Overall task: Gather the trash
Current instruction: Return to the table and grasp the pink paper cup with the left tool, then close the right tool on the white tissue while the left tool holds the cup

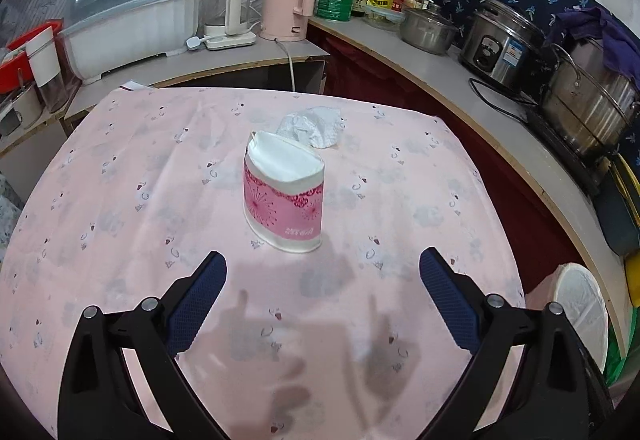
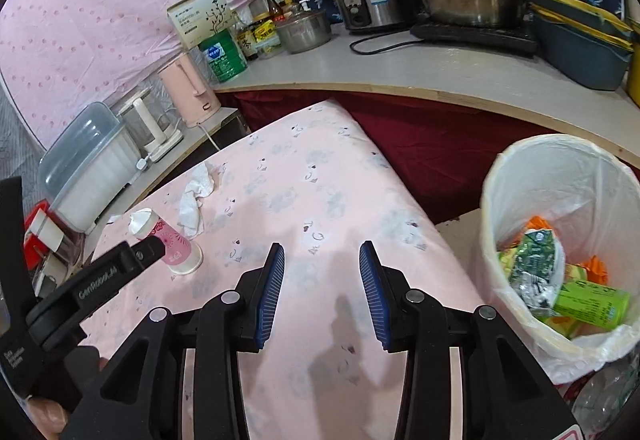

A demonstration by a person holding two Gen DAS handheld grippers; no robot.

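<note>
Paper cup (image 1: 283, 192) and crumpled tissue (image 1: 311, 127) are seen ahead of the left hand-held gripper (image 1: 322, 267), spread wide for grasping; the right hand-held gripper (image 2: 322, 255) is held apart, empty.

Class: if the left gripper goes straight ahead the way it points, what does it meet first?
Probably the pink tissue pack, upright on the table between the open left gripper fingers' line; depth is uncertain.

Tissue pack (image 1: 284, 192) before crumpled tissue (image 1: 312, 126)
</note>
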